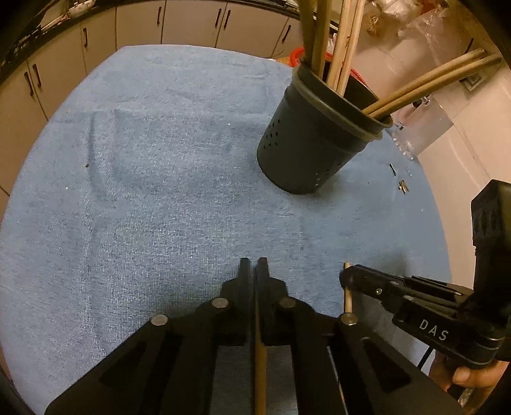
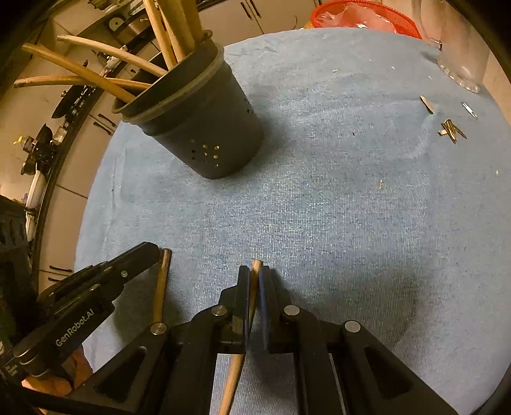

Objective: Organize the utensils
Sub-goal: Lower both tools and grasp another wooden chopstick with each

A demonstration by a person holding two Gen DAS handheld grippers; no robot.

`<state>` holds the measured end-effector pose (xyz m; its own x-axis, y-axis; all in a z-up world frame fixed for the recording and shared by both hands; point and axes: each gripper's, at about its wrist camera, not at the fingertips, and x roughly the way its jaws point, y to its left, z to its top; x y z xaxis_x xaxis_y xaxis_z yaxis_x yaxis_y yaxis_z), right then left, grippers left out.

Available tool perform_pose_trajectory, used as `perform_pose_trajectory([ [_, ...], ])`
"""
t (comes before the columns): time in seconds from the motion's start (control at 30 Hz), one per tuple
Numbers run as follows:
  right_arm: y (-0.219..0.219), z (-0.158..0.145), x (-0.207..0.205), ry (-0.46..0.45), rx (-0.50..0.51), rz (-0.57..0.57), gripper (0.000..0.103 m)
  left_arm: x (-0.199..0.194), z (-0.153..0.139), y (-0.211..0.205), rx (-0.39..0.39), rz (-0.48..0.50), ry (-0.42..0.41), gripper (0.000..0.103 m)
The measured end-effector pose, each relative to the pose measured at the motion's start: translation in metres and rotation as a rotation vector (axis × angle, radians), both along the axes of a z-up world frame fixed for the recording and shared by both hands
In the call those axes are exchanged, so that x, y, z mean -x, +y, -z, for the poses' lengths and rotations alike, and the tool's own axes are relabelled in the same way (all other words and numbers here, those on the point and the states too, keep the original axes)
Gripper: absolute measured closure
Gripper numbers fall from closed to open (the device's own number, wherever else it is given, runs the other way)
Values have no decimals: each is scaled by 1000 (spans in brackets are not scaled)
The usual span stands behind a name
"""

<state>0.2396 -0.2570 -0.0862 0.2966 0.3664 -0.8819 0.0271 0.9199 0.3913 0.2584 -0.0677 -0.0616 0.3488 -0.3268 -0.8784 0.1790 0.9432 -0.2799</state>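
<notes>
A dark perforated utensil holder (image 1: 306, 143) stands on the blue towel (image 1: 159, 175) and holds several wooden chopsticks (image 1: 345, 38). It also shows in the right wrist view (image 2: 207, 127). My left gripper (image 1: 254, 268) is shut on a wooden chopstick (image 1: 260, 367) low over the towel. My right gripper (image 2: 254, 271) is shut on another wooden chopstick (image 2: 254, 287). The right gripper (image 1: 346, 277) shows at the lower right of the left wrist view, with its chopstick (image 1: 347, 300). The left gripper (image 2: 159, 255) and its chopstick (image 2: 161, 284) show at the lower left of the right wrist view.
Small metal bits (image 2: 452, 129) lie on the towel at the right. A clear glass container (image 2: 463, 54) stands at the far right edge. A red basket (image 2: 361, 16) sits behind the table. Cabinets (image 1: 95, 38) line the back.
</notes>
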Motion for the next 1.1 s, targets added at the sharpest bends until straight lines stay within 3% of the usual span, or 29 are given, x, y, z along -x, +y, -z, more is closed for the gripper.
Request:
perform_pose_trajectory([
  [0.07, 0, 0, 1, 2, -2, 3, 98, 0, 0, -3, -2, 5, 5, 93],
  [0.13, -2, 0, 2, 5, -9, 5, 98, 0, 1, -6, -9, 7, 4, 77],
  [0.27, -4, 1, 1, 6, -7, 3, 98, 0, 3, -15, -57, 23, -14, 75],
  [0.3, -3, 2, 1, 6, -7, 3, 98, 0, 4, -19, -83, 33, -22, 79],
  [0.37, -4, 2, 0, 9, -5, 1, 98, 0, 5, -29, -148, 56, -38, 97],
  [0.47, -2, 1, 0, 7, 7, -4, 98, 0, 6, -36, -160, 65, -48, 97],
  [0.77, 10, 0, -4, 16, 46, -36, 98, 1, -2, -21, -65, 34, -50, 97],
  [1.1, 16, -12, 9, -53, 40, -26, 99, 8, -21, -8, -3, 22, -77, 97],
])
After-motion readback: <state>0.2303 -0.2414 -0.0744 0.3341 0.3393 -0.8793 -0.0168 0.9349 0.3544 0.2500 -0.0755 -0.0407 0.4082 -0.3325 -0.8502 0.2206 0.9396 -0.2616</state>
